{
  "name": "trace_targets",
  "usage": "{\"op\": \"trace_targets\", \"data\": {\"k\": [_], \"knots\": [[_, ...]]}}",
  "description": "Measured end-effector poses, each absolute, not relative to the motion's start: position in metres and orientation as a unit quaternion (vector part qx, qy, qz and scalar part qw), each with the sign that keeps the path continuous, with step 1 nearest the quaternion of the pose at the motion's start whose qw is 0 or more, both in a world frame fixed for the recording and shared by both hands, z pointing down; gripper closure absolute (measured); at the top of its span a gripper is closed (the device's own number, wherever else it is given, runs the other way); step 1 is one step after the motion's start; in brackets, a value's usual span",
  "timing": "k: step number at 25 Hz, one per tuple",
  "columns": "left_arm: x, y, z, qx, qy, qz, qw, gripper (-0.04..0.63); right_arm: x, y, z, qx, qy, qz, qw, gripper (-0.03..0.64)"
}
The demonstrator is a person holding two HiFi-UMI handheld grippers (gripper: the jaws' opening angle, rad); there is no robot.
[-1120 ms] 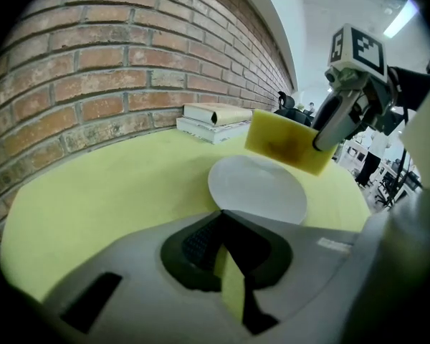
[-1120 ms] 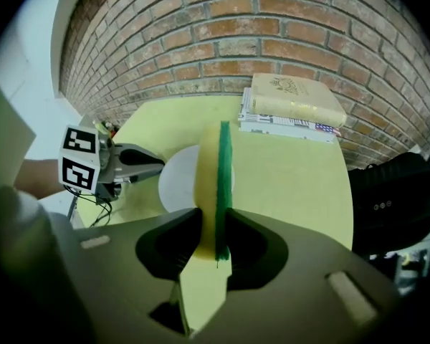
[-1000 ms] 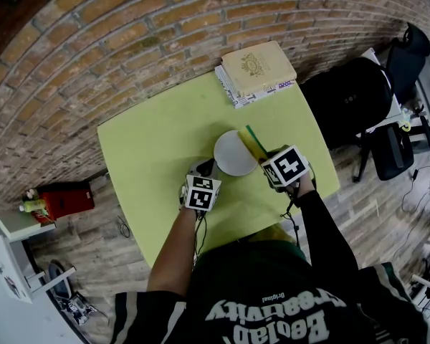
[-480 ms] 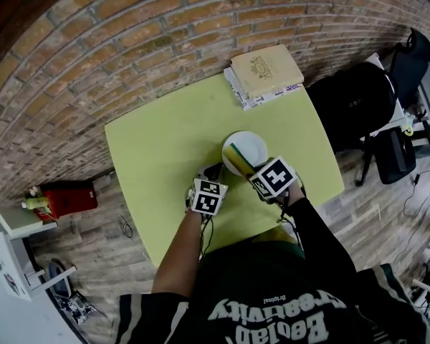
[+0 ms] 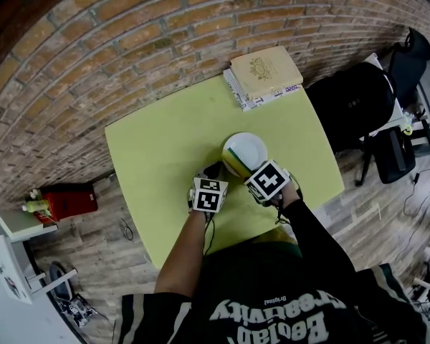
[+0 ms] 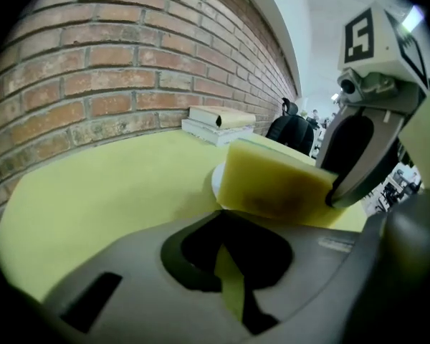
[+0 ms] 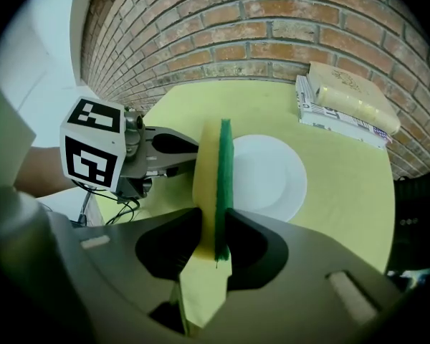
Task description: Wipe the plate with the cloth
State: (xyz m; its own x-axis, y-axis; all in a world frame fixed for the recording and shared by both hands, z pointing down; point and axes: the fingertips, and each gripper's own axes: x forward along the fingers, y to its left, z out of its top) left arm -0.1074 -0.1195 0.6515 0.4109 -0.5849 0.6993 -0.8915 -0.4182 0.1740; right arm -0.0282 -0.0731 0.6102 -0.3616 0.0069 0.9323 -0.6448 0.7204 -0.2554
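The plate [image 7: 269,174] is set just ahead of the right gripper [image 7: 215,235], whose jaws are clamped on a yellow-and-green sponge [image 7: 213,170] held on edge. Within the last second the sponge has been drawn from the plate's right side to its near left, so a wiping stroke is judged under way. Beside it, the left gripper [image 6: 226,224] is kept closed on nothing. Farther off, books [image 7: 351,102] are stacked.
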Motion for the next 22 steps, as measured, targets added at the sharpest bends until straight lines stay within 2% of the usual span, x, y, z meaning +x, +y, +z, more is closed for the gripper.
{"op": "trace_targets", "data": {"k": [3,7,22], "knots": [[-0.1,-0.122,0.644,0.806,-0.464,0.252,0.266,0.588,-0.027,-0.073,0.61,0.209,-0.763,0.311,0.526,0.5],[-0.092,-0.12,0.65,0.81,-0.458,0.279,0.237,0.586,-0.027,-0.074,0.61,0.209,-0.764,0.313,0.524,0.5],[-0.094,-0.12,0.65,0.809,-0.465,0.276,0.232,0.586,0.005,-0.083,0.611,0.243,-0.746,0.315,0.533,0.5]]}}
